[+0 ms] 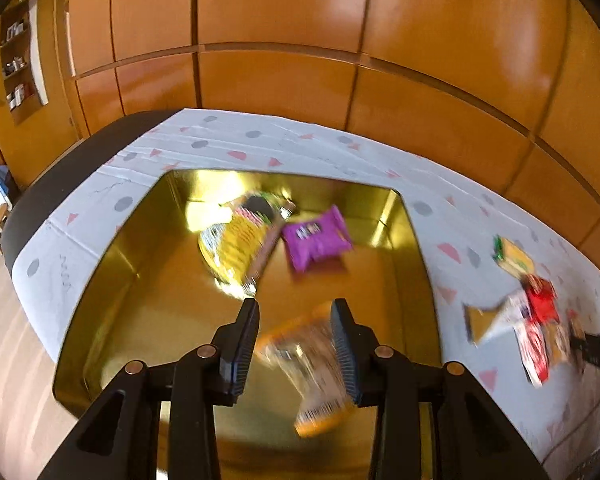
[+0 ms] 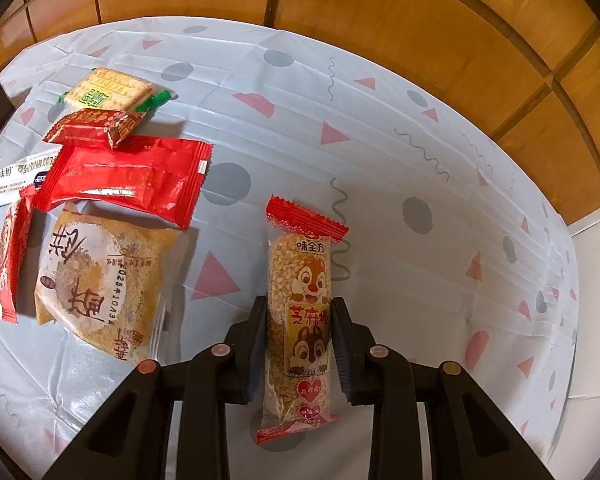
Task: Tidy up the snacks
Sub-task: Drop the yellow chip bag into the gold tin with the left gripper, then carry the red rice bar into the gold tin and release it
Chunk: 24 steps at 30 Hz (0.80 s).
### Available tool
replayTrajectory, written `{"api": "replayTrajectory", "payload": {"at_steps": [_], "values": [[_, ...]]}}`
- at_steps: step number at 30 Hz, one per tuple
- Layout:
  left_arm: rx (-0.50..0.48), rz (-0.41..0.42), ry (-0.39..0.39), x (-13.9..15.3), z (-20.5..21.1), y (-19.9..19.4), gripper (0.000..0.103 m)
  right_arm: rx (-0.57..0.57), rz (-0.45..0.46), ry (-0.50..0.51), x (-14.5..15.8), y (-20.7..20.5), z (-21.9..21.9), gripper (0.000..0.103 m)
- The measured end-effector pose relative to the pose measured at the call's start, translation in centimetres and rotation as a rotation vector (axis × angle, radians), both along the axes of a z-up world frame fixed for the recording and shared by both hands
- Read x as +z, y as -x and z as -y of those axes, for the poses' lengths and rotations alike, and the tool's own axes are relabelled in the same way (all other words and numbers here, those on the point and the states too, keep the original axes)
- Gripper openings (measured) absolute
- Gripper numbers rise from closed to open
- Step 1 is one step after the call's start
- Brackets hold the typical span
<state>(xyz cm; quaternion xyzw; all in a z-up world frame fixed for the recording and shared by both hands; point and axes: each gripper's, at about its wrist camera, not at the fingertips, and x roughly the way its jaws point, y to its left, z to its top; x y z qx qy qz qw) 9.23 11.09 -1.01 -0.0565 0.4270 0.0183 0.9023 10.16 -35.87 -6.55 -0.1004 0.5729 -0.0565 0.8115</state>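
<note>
Snacks lie in two places: a yellow pack [image 1: 236, 252], a purple pack [image 1: 316, 238] and a blurred orange pack [image 1: 312, 368] sit in the gold tin [image 1: 112, 280], and more are piled on the tablecloth [image 2: 380, 160] to its right. Left gripper [image 1: 295, 304] hangs over the tin, jaws apart around nothing. Right gripper [image 2: 299, 303] clamps a sesame bar [image 2: 298, 312], right of a round pastry pack [image 2: 100, 280] and red packs [image 2: 128, 176].

A home-like room: glossy wood-panelled wall [image 1: 284, 20], patterned tablecloth [image 2: 380, 160] (dots, triangles), recessed wall shelf [image 1: 20, 56].
</note>
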Motion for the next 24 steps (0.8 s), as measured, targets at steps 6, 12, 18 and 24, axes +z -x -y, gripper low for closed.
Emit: {"api": "replayTrajectory", "payload": {"at_steps": [6, 12, 18, 24], "values": [[-0.038, -0.008, -0.037, -0.2, 2.2, 3.1, 0.037, -0.011, 0.011, 0.027, 0.1, -0.1, 0.1, 0.042], [-0.052, -0.032, -0.033, -0.8, 2.8, 4.0, 0.037, 0.017, 0.038, 0.042, 0.4, -0.1, -0.5, 0.050], [-0.064, -0.029, -0.042, -0.7, 3.2, 4.3, 0.037, 0.035, 0.028, 0.086, 0.1, 0.0, -0.9, 0.030], [-0.067, -0.025, -0.034, -0.5, 3.0, 4.7, 0.037, 0.026, 0.023, 0.089, -0.1, 0.0, -0.9, 0.030]]}}
